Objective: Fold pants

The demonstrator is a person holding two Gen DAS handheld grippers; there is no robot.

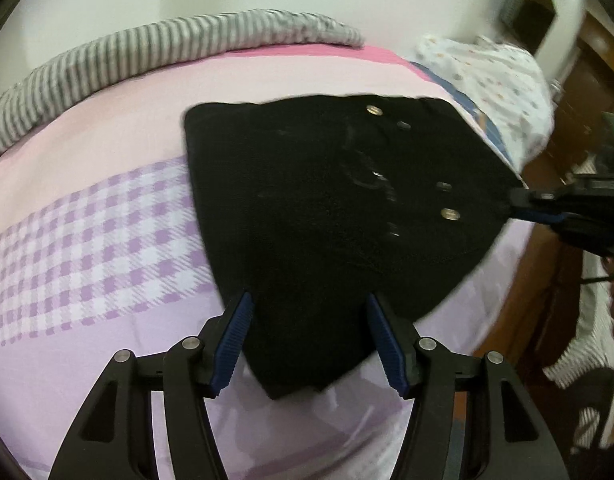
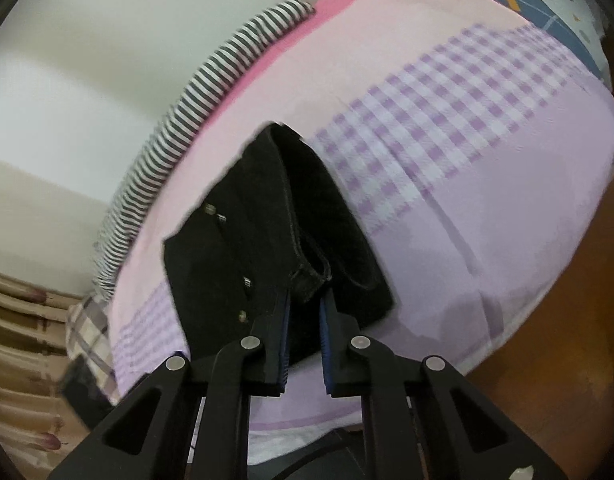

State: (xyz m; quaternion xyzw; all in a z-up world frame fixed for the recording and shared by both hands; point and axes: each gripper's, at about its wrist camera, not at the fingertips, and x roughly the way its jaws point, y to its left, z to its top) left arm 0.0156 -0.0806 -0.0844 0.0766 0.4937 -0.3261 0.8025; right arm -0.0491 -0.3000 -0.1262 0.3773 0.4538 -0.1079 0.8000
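From my left wrist view, the black pants (image 1: pixel 331 208) fill the middle of the frame, lying on the pink and purple bedsheet (image 1: pixel 107 220). My left gripper (image 1: pixel 309 340) sits at the bottom centre with its fingers spread wide; a corner of the pants lies between the blue pads (image 1: pixel 235 344), but neither pad presses on it, so that hand is released. The cloth is so dark that I can barely read its folds; only a few metal studs (image 1: pixel 450 213) stand out. At the right edge my right gripper (image 1: pixel 519 204) meets the pants' edge, though it is blurred and partly cut off there.

From my right wrist view, the right gripper (image 2: pixel 305 308) is at the lower centre, fingers drawn close and pinching a thick hem or band of the pants (image 2: pixel 267 220), which rise toward the centre in a doubled-over flap. The bedsheet (image 2: pixel 487 160) fills the right of the frame. A striped blanket (image 2: pixel 211 80) runs along the upper left, its lower end lost in blur. At the lower left a plaid cloth (image 2: pixel 87 332) is only partly visible.
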